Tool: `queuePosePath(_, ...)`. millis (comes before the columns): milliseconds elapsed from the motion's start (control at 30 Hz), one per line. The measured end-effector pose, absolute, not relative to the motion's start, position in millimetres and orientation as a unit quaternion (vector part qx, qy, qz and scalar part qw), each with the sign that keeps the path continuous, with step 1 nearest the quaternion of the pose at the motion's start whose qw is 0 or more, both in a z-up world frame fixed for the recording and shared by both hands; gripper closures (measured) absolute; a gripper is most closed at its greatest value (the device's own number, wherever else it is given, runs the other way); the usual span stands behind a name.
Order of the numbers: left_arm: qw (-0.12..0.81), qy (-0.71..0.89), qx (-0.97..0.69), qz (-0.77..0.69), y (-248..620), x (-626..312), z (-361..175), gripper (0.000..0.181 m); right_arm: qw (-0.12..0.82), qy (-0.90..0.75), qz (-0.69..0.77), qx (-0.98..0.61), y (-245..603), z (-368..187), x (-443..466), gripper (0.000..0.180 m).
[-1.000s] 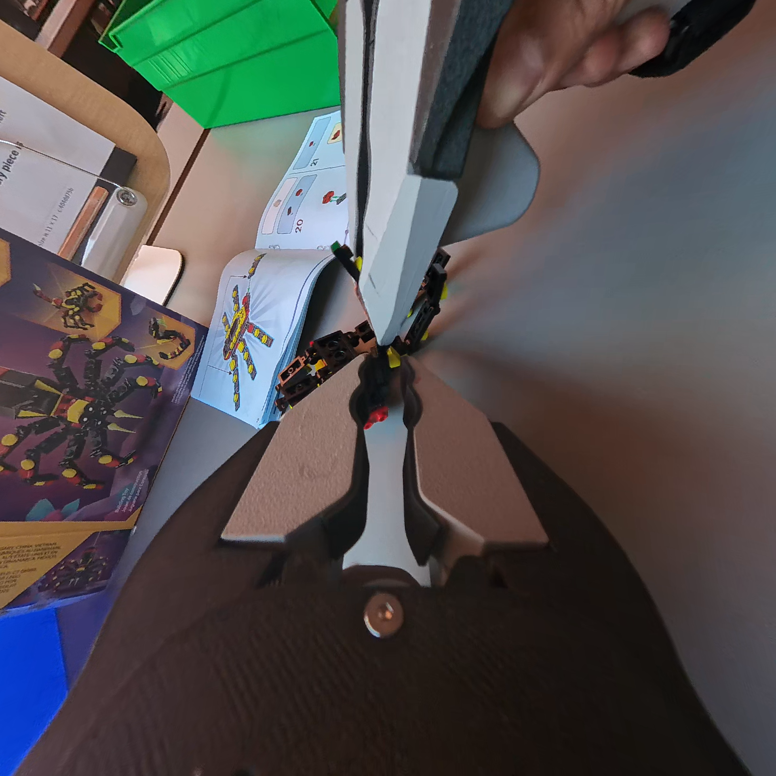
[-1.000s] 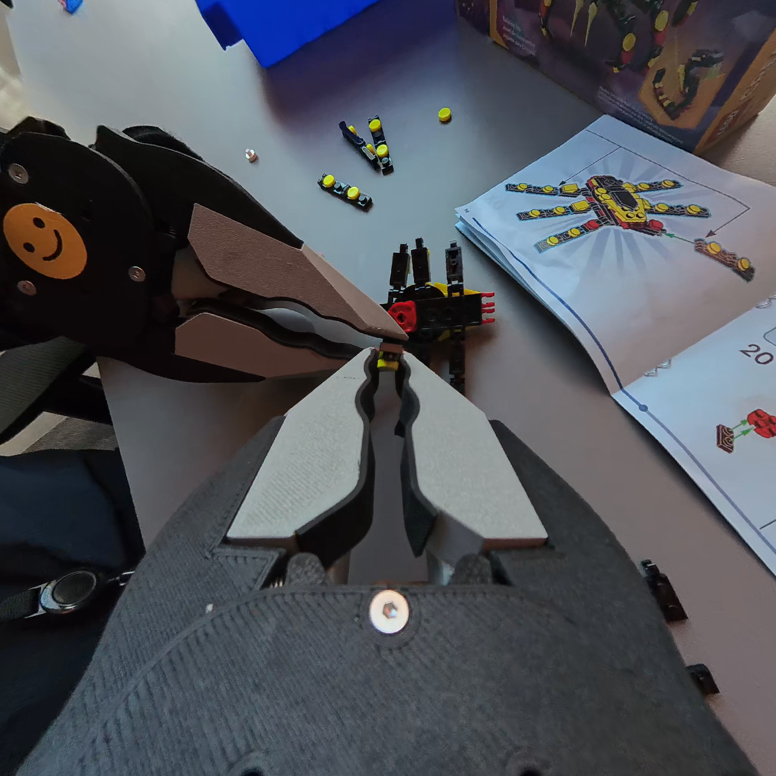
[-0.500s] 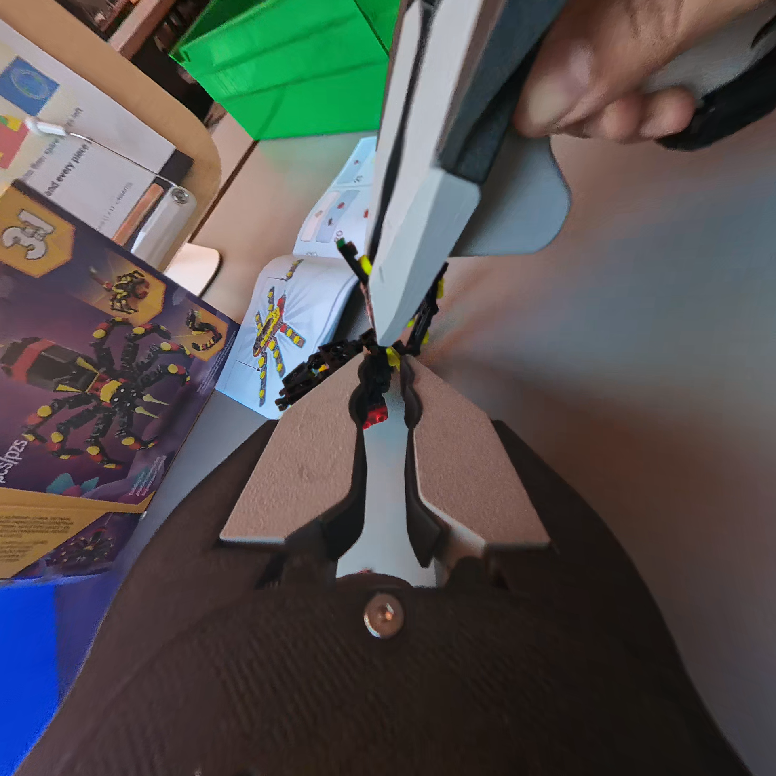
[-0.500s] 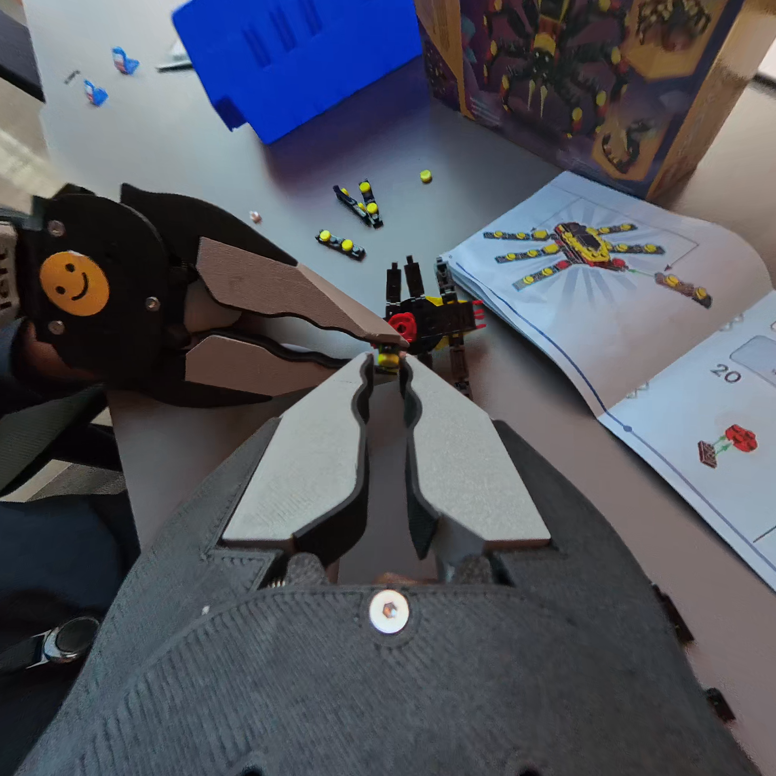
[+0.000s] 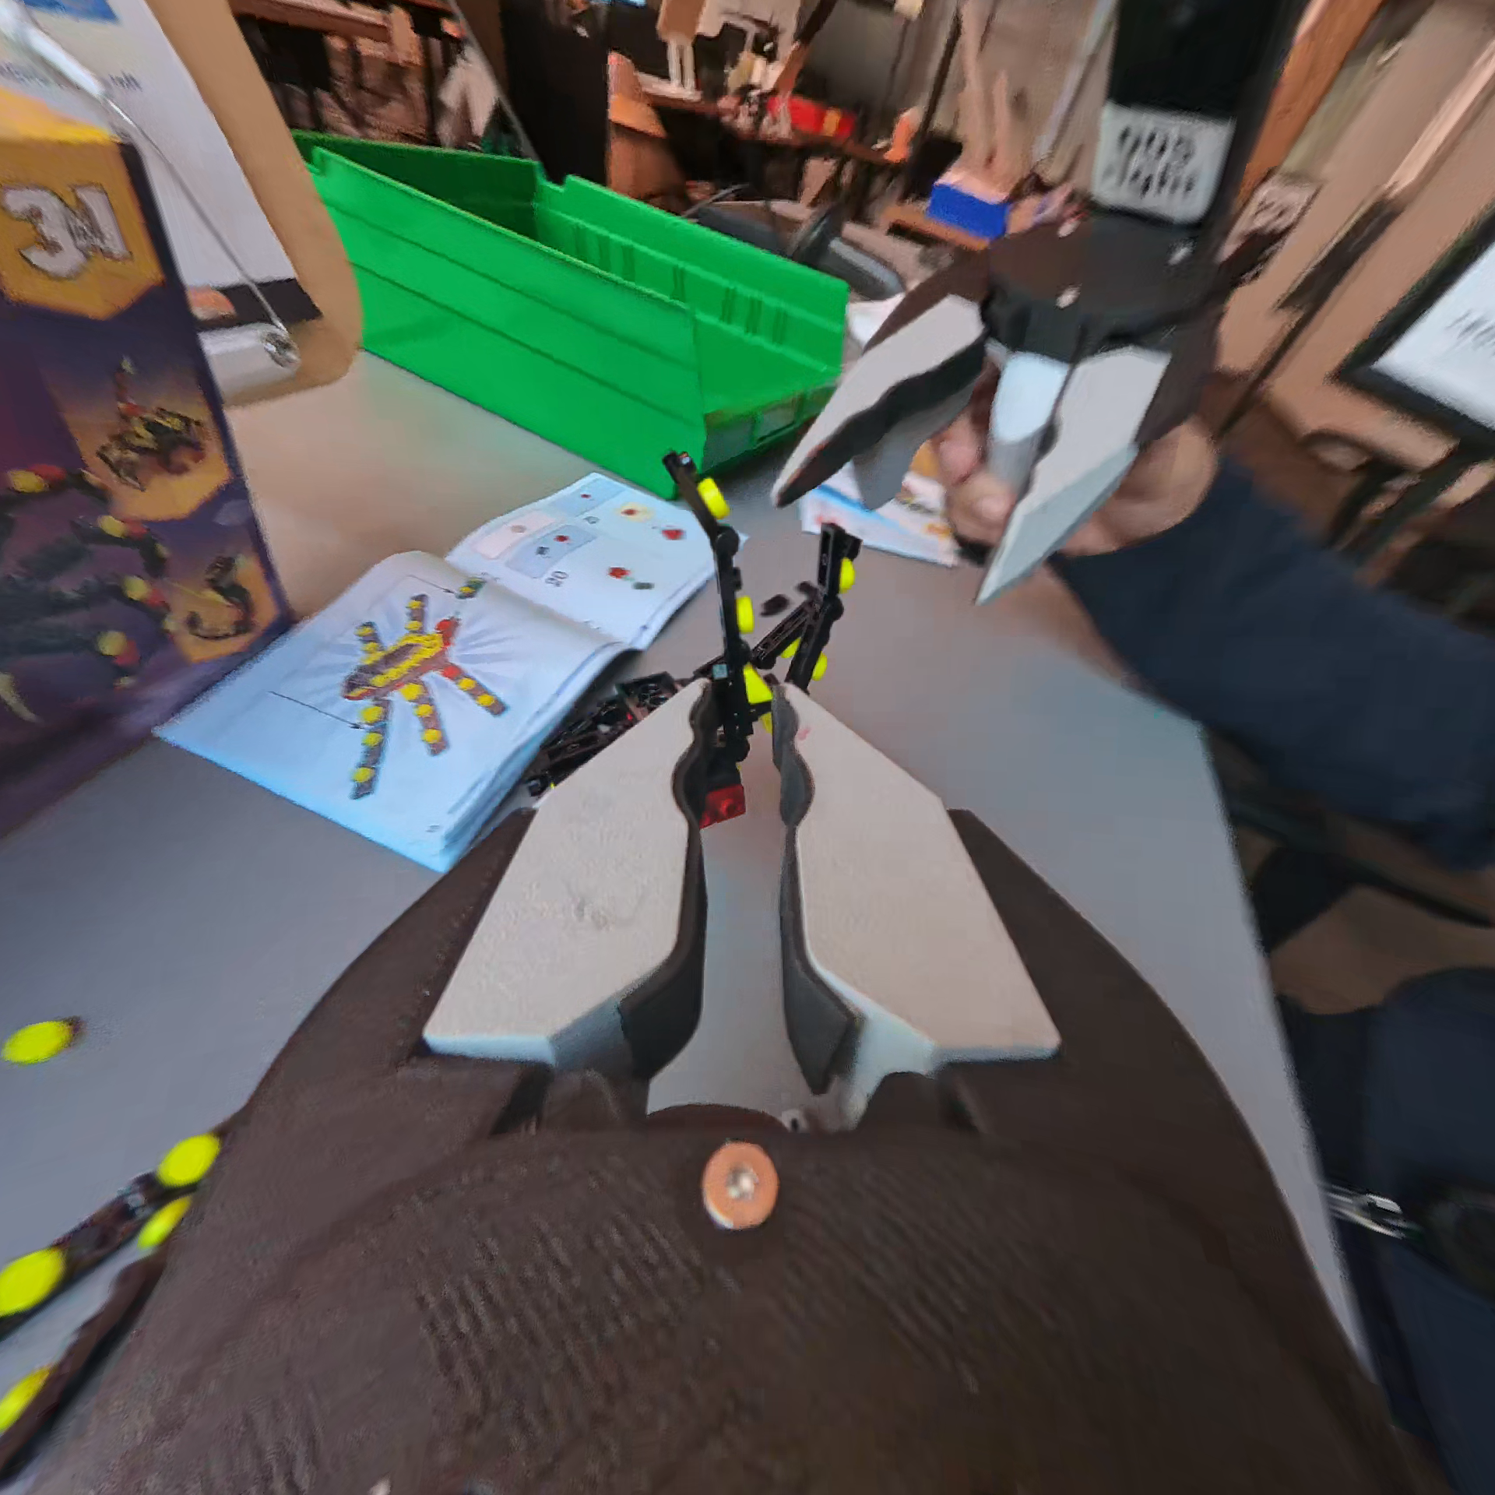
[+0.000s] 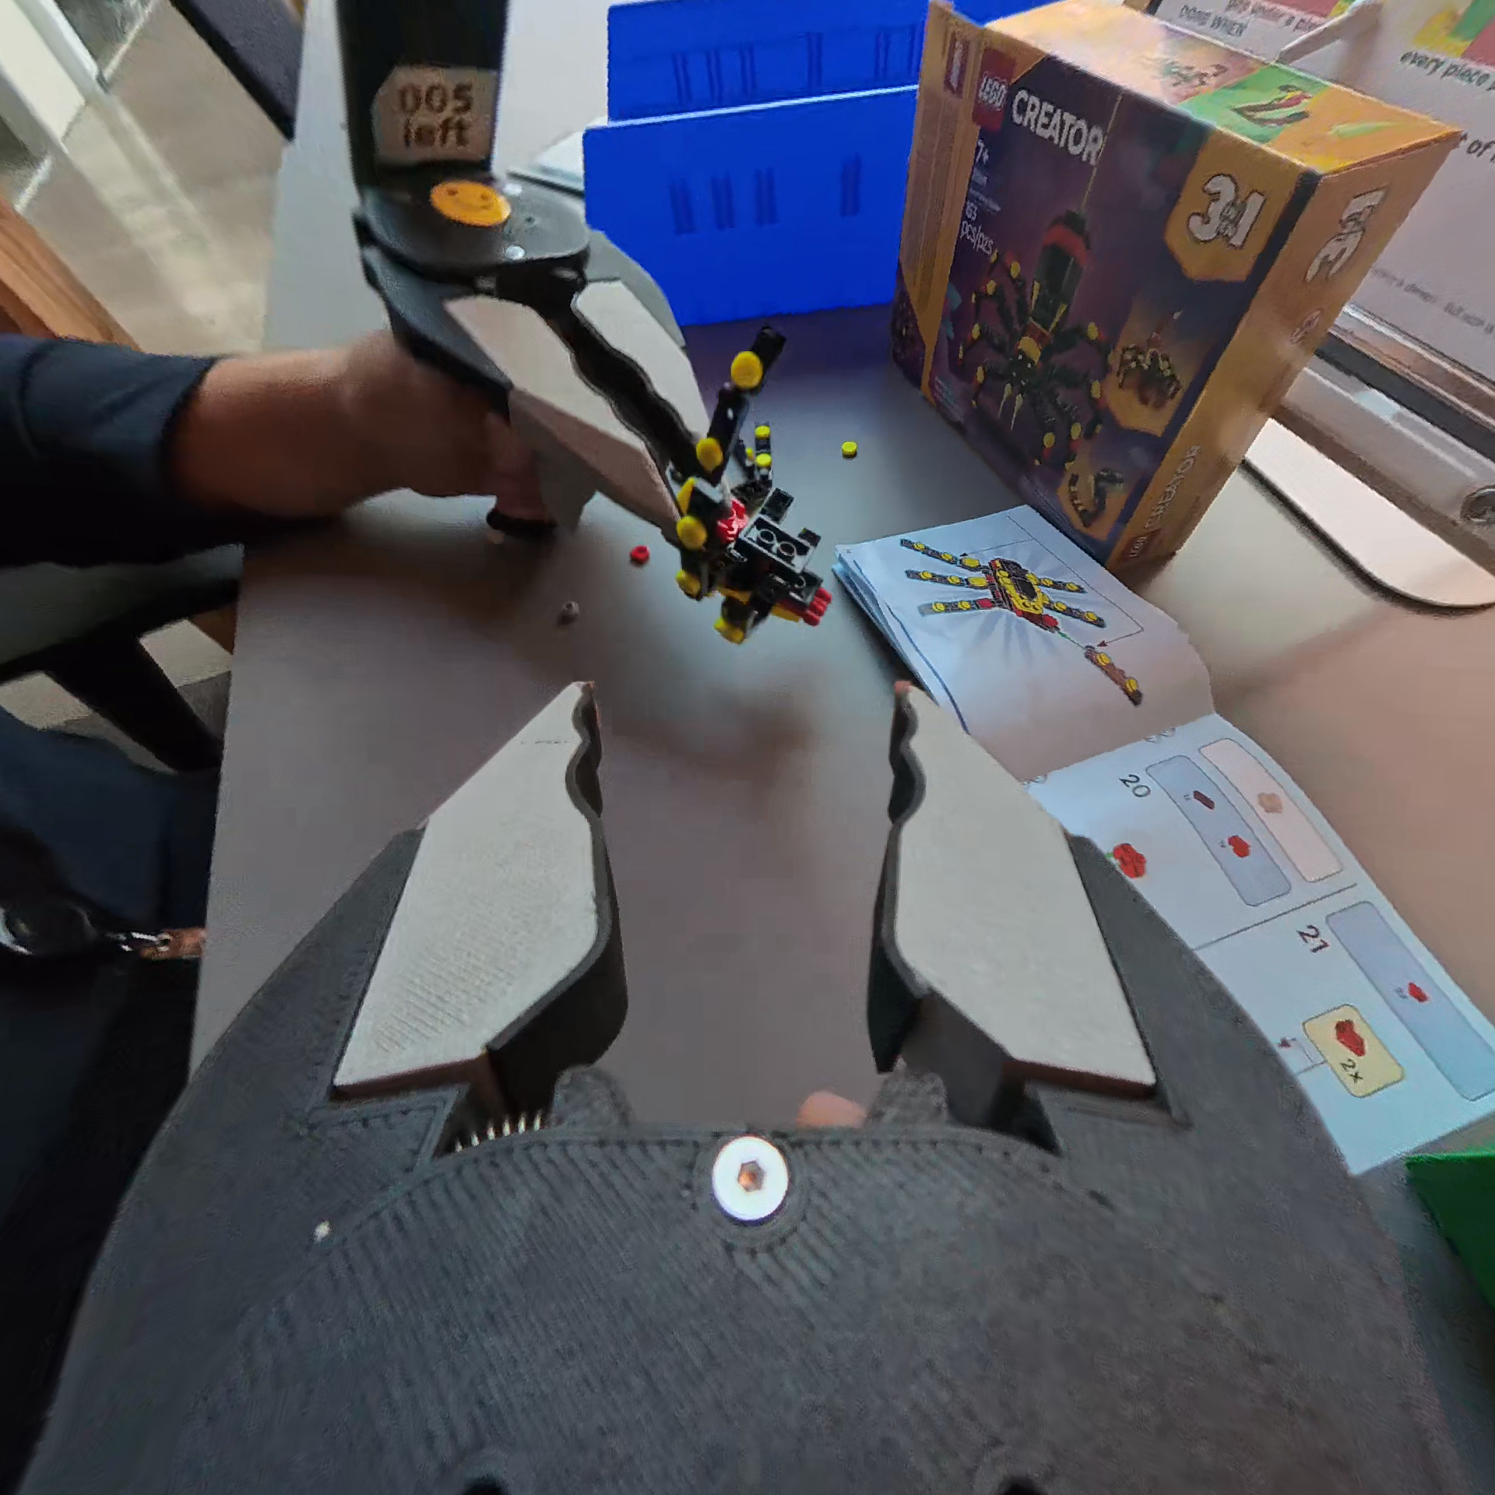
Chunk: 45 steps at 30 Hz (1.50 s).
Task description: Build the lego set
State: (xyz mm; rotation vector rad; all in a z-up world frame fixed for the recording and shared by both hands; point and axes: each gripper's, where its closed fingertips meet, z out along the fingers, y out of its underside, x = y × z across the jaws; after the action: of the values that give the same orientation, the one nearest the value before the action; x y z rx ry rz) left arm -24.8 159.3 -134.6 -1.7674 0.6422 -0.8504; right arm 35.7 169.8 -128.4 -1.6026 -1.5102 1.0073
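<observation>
My left gripper (image 5: pixel 740 692) is shut on the black, yellow and red spider model (image 5: pixel 728 582), gripping it by a black limb with a red brick between the pads. In the right wrist view the left gripper (image 6: pixel 679 501) holds the model (image 6: pixel 752 558) in the air above the grey table (image 6: pixel 404 728), legs sticking up. My right gripper (image 6: pixel 744 696) is wide open and empty, some way back from the model. It also shows in the left wrist view (image 5: pixel 882 550), open, to the right of the model.
An open instruction booklet (image 6: pixel 1011 615) lies to the right of the model, with the set's box (image 6: pixel 1092 283) behind it. A blue bin (image 6: pixel 752 186) and a green bin (image 5: pixel 566 307) stand at the table's ends. Loose studs (image 6: pixel 848 449) and leg pieces (image 5: pixel 97 1213) lie on the table. Spacing between my two grippers at the tips: around 7 cm.
My right gripper was shut on a small yellow piece at the model; it has opened wide and pulled back. The left gripper has raised the model off the table.
</observation>
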Motion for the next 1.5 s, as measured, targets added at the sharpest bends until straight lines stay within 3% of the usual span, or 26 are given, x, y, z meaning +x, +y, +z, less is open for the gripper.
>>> queuePosePath(300, 0.376, 0.177, -0.701, -0.580, 141, -7, -130, 0.171, 0.396, -0.691, 0.297, -0.527, 155, -157, 2, 0.101)
queuePosePath(400, 0.365, 0.177, -0.709, -0.577, 142, -4, -135, 0.171, 0.380, -0.717, 0.280, -0.513, 148, -170, -3, 0.130)
queuePosePath(433, 0.363, 0.176, -0.712, -0.575, 142, -4, -137, 0.171, 0.372, -0.724, 0.281, -0.509, 145, -174, -4, 0.153)
queuePosePath(467, 0.358, 0.175, -0.714, -0.575, 142, -4, -138, 0.171, 0.368, -0.726, 0.283, -0.507, 143, -176, -5, 0.158)
queuePosePath(700, 0.358, 0.164, -0.737, -0.550, 147, -9, -145, 0.169, 0.300, -0.697, 0.365, -0.540, 136, -179, -3, 0.159)
queuePosePath(933, 0.339, 0.175, -0.747, -0.544, 145, -15, -147, 0.135, 0.209, -0.628, 0.481, -0.575, 132, -170, 0, 0.160)
queuePosePath(1167, 0.341, 0.286, -0.747, -0.494, 125, 2, -153, 0.139, 0.130, -0.582, 0.563, -0.572, 121, -162, 9, 0.160)
queuePosePath(1267, 0.361, 0.310, -0.732, -0.488, 121, 4, -148, 0.156, 0.122, -0.582, 0.574, -0.563, 117, -159, 11, 0.160)
queuePosePath(1500, 0.374, 0.327, -0.721, -0.483, 118, 6, -145, 0.157, 0.097, -0.577, 0.594, -0.552, 110, -158, 12, 0.159)
